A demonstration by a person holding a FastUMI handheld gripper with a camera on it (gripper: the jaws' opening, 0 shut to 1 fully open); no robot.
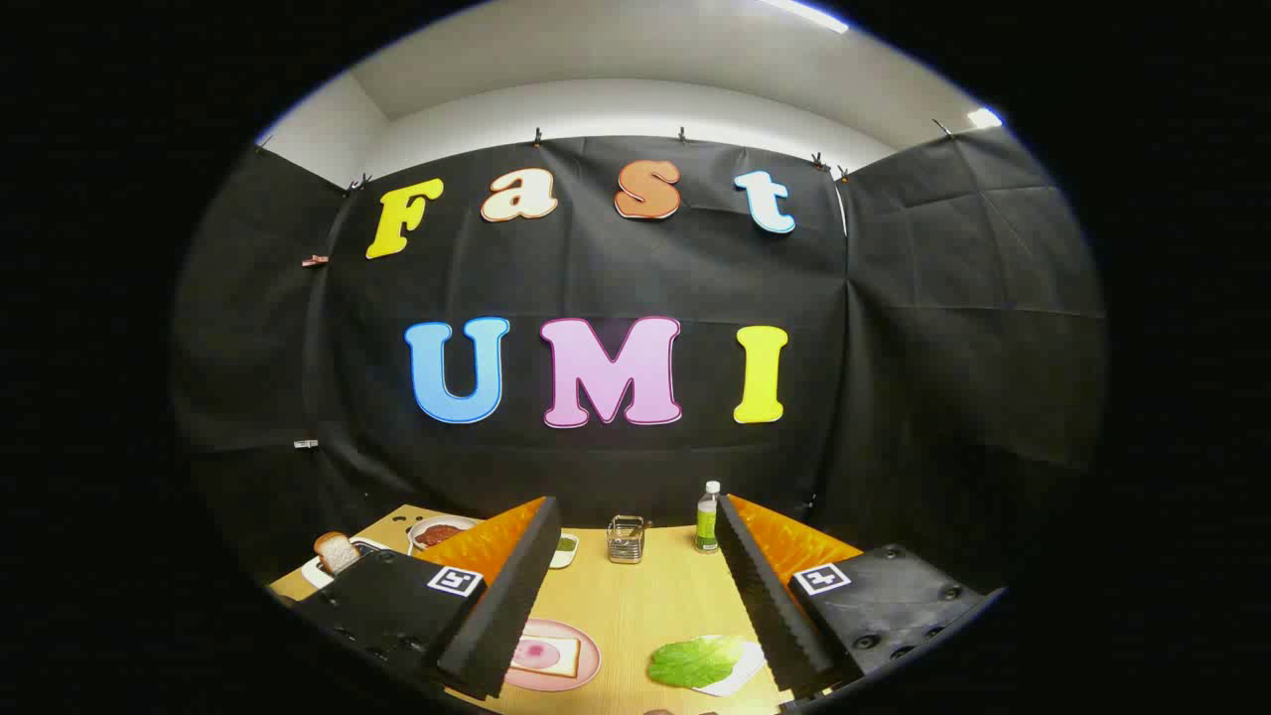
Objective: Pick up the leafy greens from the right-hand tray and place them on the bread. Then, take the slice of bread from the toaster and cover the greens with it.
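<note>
Gripper view: a browned bread slice (336, 551) is seen standing in the toaster, far left. Nearer, a soft bread slice with a pink ham round (544, 655) lies on a pink round plate (586, 678). The hand-held gripper (631, 596) is held wide and empty. The crinkled green lettuce leaf (695, 661) lies on a white tray (743, 673) by the right finger; its limp edge is best pinched low and gently.

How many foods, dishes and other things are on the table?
Foods: 4: toast, meat, ham bread, lettuce
Dishes: 4: pink plate, white tray, meat plate, small dish
Other: 3: toaster, wire basket, bottle
Total: 11
The gripper is open above the table.
</note>
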